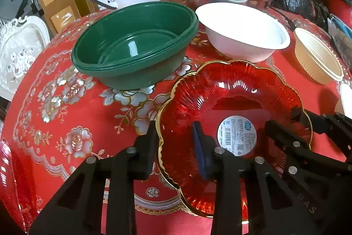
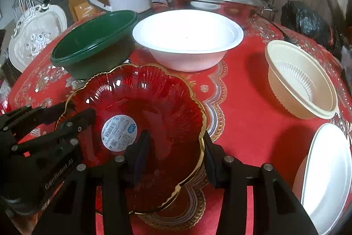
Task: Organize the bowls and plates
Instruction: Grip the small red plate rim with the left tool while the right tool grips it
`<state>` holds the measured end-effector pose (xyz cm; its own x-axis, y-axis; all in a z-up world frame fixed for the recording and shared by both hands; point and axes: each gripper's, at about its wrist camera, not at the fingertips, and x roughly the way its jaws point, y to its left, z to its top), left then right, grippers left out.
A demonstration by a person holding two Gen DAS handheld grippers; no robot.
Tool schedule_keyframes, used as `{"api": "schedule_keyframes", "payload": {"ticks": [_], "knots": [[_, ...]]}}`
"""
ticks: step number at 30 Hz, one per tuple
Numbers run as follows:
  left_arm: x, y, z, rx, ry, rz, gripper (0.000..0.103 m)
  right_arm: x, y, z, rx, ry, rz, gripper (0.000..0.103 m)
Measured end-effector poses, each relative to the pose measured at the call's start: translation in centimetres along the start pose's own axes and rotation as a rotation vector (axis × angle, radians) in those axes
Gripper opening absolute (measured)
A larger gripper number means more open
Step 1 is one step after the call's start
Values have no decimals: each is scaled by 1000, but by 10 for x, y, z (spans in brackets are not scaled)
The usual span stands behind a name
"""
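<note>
Red glass plate (image 1: 233, 107): translucent, ribbed, scalloped, edged with a gold rim; a round printed label (image 1: 237, 136) is stuck at its centre.
Plate position: it is held between the two claws, its left edge in the left claw (image 1: 176, 147) and its right edge in the right claw (image 2: 176, 155), over the tabletop (image 2: 242, 107); whether its base touches the cloth cannot be told.
Left claw: it is pinched on the plate's rim, one finger outside the edge and the blue-padded one inside the dish.
Right claw: it is likewise clamped across the opposite rim, one finger inside and one outside.
Reason for the hold: a two-sided grip is judged to keep a wide, slippery dish level, since a single pinch at one edge would let it tip.
Green bowl (image 1: 134, 43): it stands ahead of the left claw, seemingly several nested.
White bowl (image 2: 187, 39): it stands ahead of the right claw, beside the green one.
Beige bowl (image 2: 301, 78): it is set well to the right of the right claw.
White plate (image 2: 327, 175): it lies at the right claw's near right.
Likely step: the red plate is probably being moved towards a stacking spot.
</note>
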<state>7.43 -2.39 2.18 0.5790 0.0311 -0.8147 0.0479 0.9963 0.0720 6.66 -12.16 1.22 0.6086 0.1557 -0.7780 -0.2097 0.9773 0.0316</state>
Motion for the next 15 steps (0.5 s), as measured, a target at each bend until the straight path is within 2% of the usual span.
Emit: {"api": "schedule_keyframes", "payload": {"ticks": [8,15], "knots": [[-17,8,-3,-5,-12,-3,31,-14,14,-3,-13,-25,-14,46],[-38,31,-7,-44,-18,-13,31,-34,33,-2,-34,-49,3,46]]}}
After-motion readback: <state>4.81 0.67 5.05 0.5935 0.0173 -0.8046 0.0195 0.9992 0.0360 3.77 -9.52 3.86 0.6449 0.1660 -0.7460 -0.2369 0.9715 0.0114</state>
